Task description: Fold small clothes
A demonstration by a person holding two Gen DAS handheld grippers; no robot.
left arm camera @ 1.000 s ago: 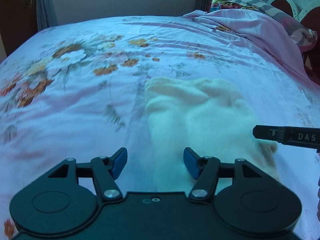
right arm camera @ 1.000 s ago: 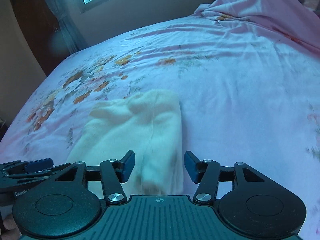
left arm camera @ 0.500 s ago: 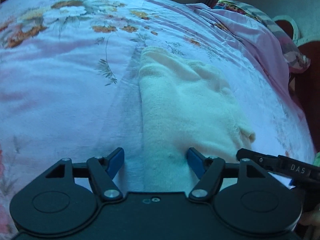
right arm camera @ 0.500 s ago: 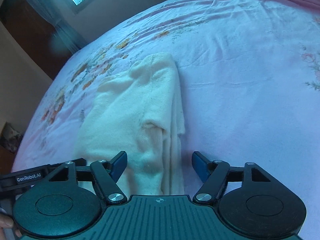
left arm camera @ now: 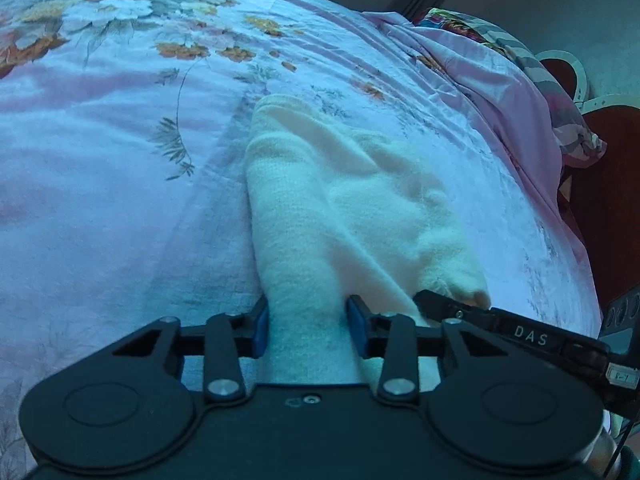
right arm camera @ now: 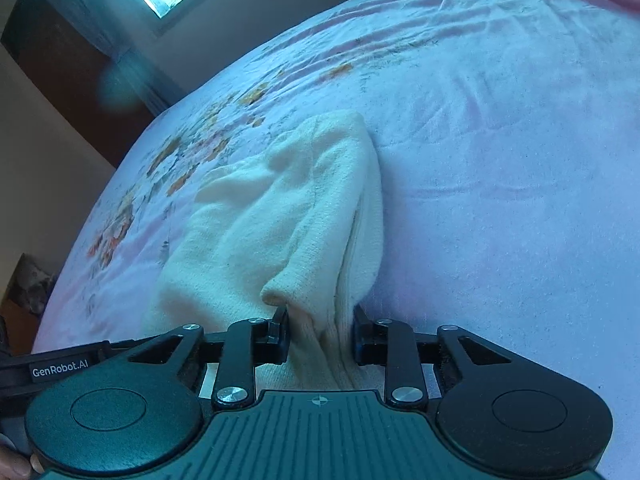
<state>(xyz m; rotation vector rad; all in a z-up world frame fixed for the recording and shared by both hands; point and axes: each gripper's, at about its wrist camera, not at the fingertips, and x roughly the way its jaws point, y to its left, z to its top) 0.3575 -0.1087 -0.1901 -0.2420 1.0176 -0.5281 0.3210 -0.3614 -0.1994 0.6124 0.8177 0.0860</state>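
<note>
Grasp step: on the floral bed (left arm camera: pixel 120 208), left gripper (left arm camera: pixel 308 326) and right gripper (right arm camera: pixel 320 334) are closing onto the cream knit garment's (left arm camera: pixel 340 216) near edge, pads already pinching it; next, lift it toward the far end.

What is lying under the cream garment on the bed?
The floral pink bedsheet shows all around the cream garment and appears to continue beneath it. Whatever else lies under it is covered and cannot be seen.

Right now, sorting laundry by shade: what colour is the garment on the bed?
Cream garment, plain, no pattern; clearest in the left wrist view.
</note>
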